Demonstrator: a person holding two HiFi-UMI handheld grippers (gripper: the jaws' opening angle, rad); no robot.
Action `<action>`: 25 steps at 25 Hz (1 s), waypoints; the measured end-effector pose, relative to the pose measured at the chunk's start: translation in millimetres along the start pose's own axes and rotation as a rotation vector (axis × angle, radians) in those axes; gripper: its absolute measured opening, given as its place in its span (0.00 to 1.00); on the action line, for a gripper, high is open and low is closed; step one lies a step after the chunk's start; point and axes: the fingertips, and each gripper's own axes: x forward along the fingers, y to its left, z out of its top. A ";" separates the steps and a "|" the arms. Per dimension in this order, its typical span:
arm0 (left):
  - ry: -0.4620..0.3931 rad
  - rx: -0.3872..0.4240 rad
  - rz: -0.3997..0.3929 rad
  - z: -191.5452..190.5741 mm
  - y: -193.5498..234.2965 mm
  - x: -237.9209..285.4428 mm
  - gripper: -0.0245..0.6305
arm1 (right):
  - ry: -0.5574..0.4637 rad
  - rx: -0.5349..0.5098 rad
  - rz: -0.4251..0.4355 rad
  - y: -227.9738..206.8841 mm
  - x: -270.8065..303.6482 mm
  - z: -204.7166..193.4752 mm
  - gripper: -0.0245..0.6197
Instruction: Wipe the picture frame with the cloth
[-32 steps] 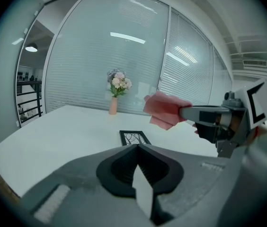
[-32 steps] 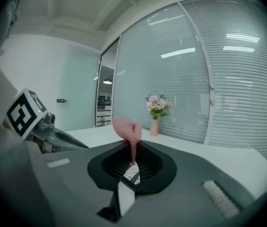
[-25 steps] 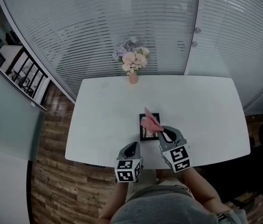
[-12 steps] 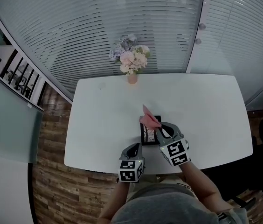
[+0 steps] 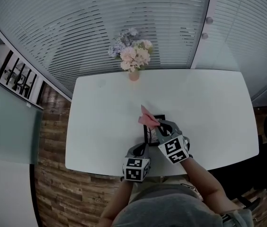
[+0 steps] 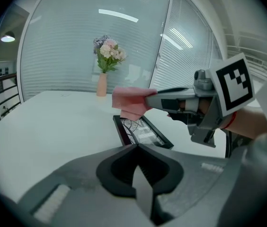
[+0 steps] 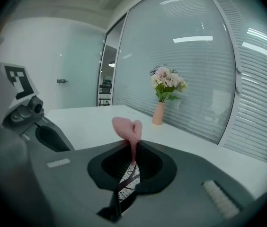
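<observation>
Right claw point(image 5: 158, 125) is closed on a pinch of the pink cloth point(image 5: 146, 118). The right gripper view shows the fabric nipped between the jaw tips, with a loose fold standing up beyond them. Gripping one edge leaves most of the cloth free, which looks meant to give a soft pad ahead of the hard tips.

Picture frame point(image 5: 148, 135): black, lying flat and face up on the white table point(image 5: 100, 117), lower centre of the head view, near the table's front edge. Lying flat, its face is open to a pass from above.

Cloth position: over the frame's far end, upper left of the frame as the head view shows it. The left gripper view shows the cloth's lower edge right at that far end. Whether it touches the frame cannot be told.

Left claw point(image 5: 140, 150): jaws together, nothing between them. It sits just below and left of the frame in the head view, at the table's front edge. Judged to be parked there to keep out of the wiping path, yet near enough to steady the frame if it slides.

Vase of flowers point(image 5: 133, 60): top centre of the head view, at the table's far edge, well apart from the work.

Step judged: start of a wipe at the far end. The next move would need the cloth pressed lightly and drawn toward the front edge.

Risk: an unheld frame may skate on the smooth table.
</observation>
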 end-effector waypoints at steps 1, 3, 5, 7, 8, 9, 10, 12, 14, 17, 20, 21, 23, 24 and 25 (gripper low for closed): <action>0.008 0.002 -0.004 -0.9 0.3 1.5 0.04 | 0.011 -0.012 0.006 1.9 3.6 -2.9 0.06; 0.021 0.005 -0.013 -2.8 0.7 4.5 0.04 | 0.035 -0.033 0.016 5.1 10.2 -9.1 0.06; 0.033 0.009 -0.020 -4.8 0.4 7.2 0.04 | 0.064 -0.046 0.027 7.6 15.5 -16.5 0.06; 0.045 0.013 -0.025 -7.1 0.3 8.8 0.04 | 0.090 -0.054 0.037 10.4 19.3 -23.1 0.06; 0.051 0.014 -0.027 -8.2 0.3 9.1 0.04 | 0.102 -0.059 0.041 11.8 20.7 -25.9 0.06; 0.057 0.014 -0.029 -9.2 0.3 9.3 0.04 | 0.113 -0.065 0.044 13.3 21.8 -28.6 0.06; 0.061 0.013 -0.031 -10.1 0.4 9.4 0.04 | 0.123 -0.070 0.047 14.6 22.8 -31.4 0.06; 0.063 0.011 -0.035 -11.1 0.8 9.8 0.04 | 0.144 -0.079 0.051 16.3 25.0 -36.8 0.06; 0.061 0.010 -0.039 -11.4 1.3 11.1 0.04 | 0.162 -0.093 0.056 17.1 27.9 -42.3 0.06; 0.058 0.014 -0.038 -12.4 1.8 13.4 0.04 | 0.190 -0.117 0.064 19.1 32.4 -50.8 0.06; 0.064 0.018 -0.034 -12.0 1.8 13.9 0.04 | 0.216 -0.140 0.071 21.4 35.4 -57.1 0.06; 0.067 0.019 -0.034 -12.1 1.8 13.5 0.04 | 0.224 -0.146 0.073 22.2 35.9 -58.5 0.06; 0.072 0.017 -0.033 -12.2 1.7 12.4 0.04 | 0.240 -0.155 0.075 23.3 36.3 -61.0 0.06; 0.072 0.016 -0.033 -12.1 1.8 12.1 0.04 | 0.249 -0.157 0.077 23.4 36.6 -62.2 0.06; 0.071 0.013 -0.033 -11.9 1.9 12.2 0.04 | 0.256 -0.160 0.079 23.2 37.0 -63.1 0.06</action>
